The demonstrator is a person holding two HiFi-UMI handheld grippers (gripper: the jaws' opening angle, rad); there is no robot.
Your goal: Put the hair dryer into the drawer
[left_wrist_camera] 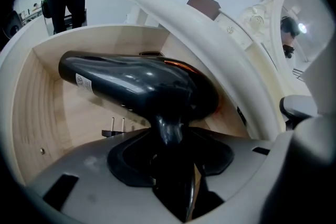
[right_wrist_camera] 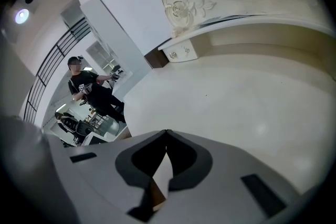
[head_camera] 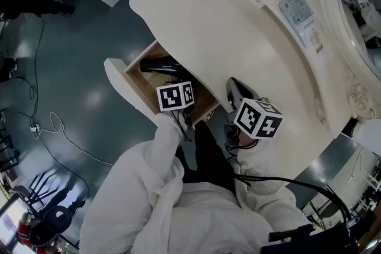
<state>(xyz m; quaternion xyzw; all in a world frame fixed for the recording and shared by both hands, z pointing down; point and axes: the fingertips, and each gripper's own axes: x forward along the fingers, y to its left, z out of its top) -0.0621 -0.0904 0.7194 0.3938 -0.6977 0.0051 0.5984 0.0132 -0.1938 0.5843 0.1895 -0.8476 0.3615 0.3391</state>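
Observation:
The black hair dryer (left_wrist_camera: 131, 84) lies across the inside of the open wooden drawer (left_wrist_camera: 37, 113), nozzle to the left; from the head view the hair dryer (head_camera: 159, 66) shows just under the tabletop's edge. My left gripper (left_wrist_camera: 170, 139) is shut on its handle and points steeply down into the drawer. The dryer's plug (left_wrist_camera: 113, 131) rests on the drawer floor beside the handle. Over the white tabletop (right_wrist_camera: 236, 107), my right gripper (right_wrist_camera: 166, 136) is shut with nothing between its fingertips.
The curved white vanity top (head_camera: 238, 38) overhangs the back of the drawer. A carved mirror frame (right_wrist_camera: 181, 8) and a small white box (right_wrist_camera: 181, 51) stand at its far side. A person in black (right_wrist_camera: 92, 92) stands across the room. Cables (head_camera: 53, 125) trail on the floor.

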